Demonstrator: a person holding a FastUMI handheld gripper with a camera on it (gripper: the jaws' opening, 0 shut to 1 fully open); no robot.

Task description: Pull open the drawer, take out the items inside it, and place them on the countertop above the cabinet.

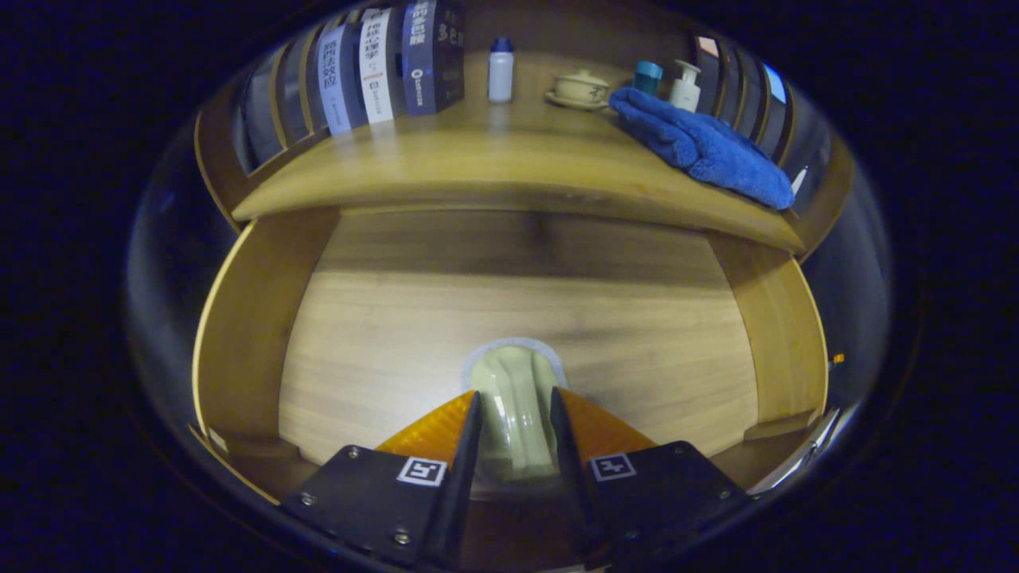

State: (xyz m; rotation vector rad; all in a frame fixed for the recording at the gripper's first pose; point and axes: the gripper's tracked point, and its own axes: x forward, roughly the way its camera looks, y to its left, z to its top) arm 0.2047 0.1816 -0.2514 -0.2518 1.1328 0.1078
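- Wooden drawer (382, 334) stands pulled open below the countertop (493, 159).
- Gripper (513, 414) fingers press both sides of a pale packet (513, 398) inside the drawer.
- Blue towel (700, 147) lies on the countertop.

Home: wood cabinet (509, 171) w/ books (378, 64), towel (700, 143).

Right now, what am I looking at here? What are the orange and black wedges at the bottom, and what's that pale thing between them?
The camera rides on a hand-held gripper that a person carries; the wedges are its two fingers. They close on a pale pouch, apparently gripping it, inside the open wooden drawer. Above is the countertop, holding books, a white bottle, a lidded cup on a saucer, a blue towel, a teal-capped jar and a pump bottle.
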